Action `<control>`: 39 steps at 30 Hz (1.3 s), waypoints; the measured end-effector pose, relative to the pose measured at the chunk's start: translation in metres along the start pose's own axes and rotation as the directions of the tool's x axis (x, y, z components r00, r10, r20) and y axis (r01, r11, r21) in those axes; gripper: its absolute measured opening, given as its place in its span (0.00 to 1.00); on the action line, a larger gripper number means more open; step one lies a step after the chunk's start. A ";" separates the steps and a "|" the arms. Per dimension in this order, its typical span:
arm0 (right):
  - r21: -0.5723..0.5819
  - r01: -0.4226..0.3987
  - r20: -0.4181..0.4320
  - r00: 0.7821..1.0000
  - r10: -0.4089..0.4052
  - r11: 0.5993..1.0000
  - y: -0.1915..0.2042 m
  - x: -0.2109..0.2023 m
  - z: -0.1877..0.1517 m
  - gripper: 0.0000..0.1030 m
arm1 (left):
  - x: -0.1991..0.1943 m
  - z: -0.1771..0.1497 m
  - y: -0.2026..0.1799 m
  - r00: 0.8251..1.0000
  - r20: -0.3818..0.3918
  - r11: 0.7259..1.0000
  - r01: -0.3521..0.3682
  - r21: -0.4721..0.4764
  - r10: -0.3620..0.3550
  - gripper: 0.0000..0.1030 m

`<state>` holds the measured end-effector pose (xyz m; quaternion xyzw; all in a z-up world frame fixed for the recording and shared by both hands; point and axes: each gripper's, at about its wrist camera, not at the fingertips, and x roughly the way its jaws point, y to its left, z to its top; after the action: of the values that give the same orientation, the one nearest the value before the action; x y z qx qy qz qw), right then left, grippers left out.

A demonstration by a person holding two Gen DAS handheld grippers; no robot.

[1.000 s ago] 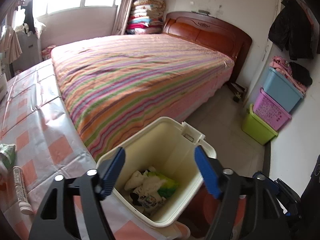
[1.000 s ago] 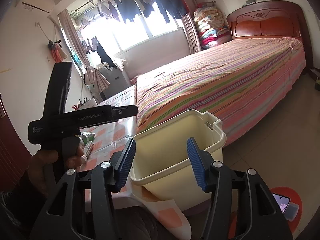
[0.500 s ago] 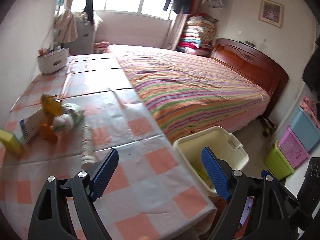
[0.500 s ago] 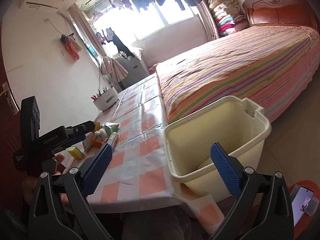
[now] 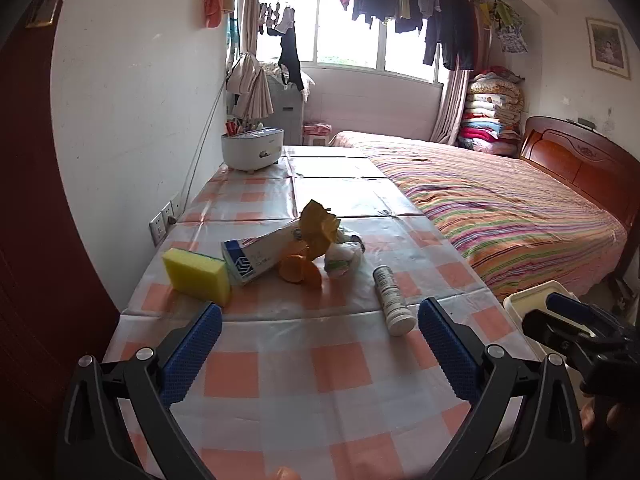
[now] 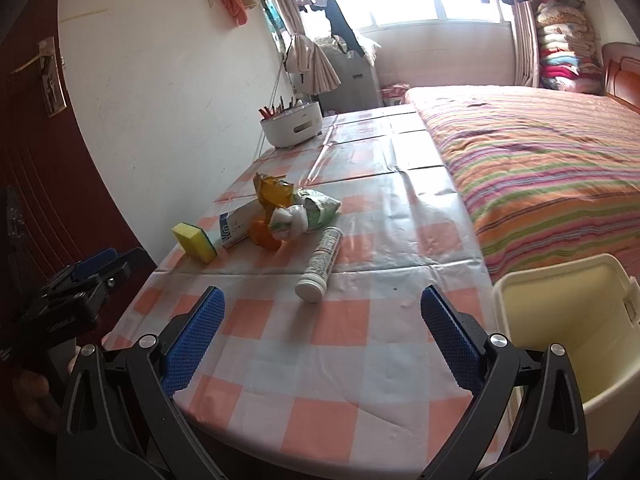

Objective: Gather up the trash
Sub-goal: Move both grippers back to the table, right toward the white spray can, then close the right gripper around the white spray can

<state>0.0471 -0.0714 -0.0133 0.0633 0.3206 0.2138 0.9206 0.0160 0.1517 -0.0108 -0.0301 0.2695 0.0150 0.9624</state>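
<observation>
A: From the left wrist, what is shown?
B: The left gripper (image 5: pixel 318 346) is spread wide and empty; the tube (image 5: pixel 392 300) lies on the table (image 5: pixel 280 368), nearest of the trash, with the sponge (image 5: pixel 197 271) and the wrappers (image 5: pixel 320 232) behind it

A: And the right wrist?
B: The right gripper (image 6: pixel 320 338) is likewise wide and empty, the bin (image 6: pixel 568 320) standing right of the table. A pick is judged pending; the tube would be straddled next

Black plastic left gripper (image 5: pixel 320 354), right gripper (image 6: pixel 322 338): blue textured pads, silver screws.
</observation>
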 end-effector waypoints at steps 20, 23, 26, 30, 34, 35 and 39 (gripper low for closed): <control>-0.004 0.105 -0.244 0.964 -0.103 0.994 0.003 0.129 0.020 0.85 | -0.010 -0.018 0.052 0.999 -0.045 0.993 -0.020 -0.113 0.015 0.93; 0.023 0.105 -0.297 0.950 -0.093 0.994 0.002 0.147 0.021 0.76 | -0.010 -0.018 0.055 0.998 -0.055 0.992 -0.023 -0.123 0.016 0.93; 0.026 0.120 -0.336 0.936 -0.104 0.992 0.004 0.159 0.023 0.70 | -0.010 -0.017 0.059 0.998 -0.058 0.990 -0.024 -0.140 0.016 0.93; 0.015 0.145 -0.369 0.920 -0.129 0.989 0.004 0.170 0.024 0.61 | -0.012 -0.015 0.061 0.998 -0.056 0.989 -0.022 -0.149 0.013 0.93; 0.016 0.157 -0.393 0.909 -0.138 0.987 0.000 0.179 0.023 0.56 | -0.012 -0.010 0.059 0.999 -0.054 0.990 -0.017 -0.141 0.010 0.93; 0.017 0.157 -0.398 0.907 -0.138 0.987 -0.001 0.181 0.022 0.55 | -0.012 -0.009 0.058 0.999 -0.051 0.990 -0.015 -0.140 0.008 0.93; 0.006 0.166 -0.392 0.908 -0.150 0.986 -0.004 0.182 0.021 0.42 | -0.008 -0.001 0.053 0.999 -0.047 0.991 -0.005 -0.134 -0.002 0.93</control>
<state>0.1895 0.0044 -0.1000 0.0112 0.5056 0.1408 0.8511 0.0066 0.2044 -0.0101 -0.0948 0.2907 0.0330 0.9515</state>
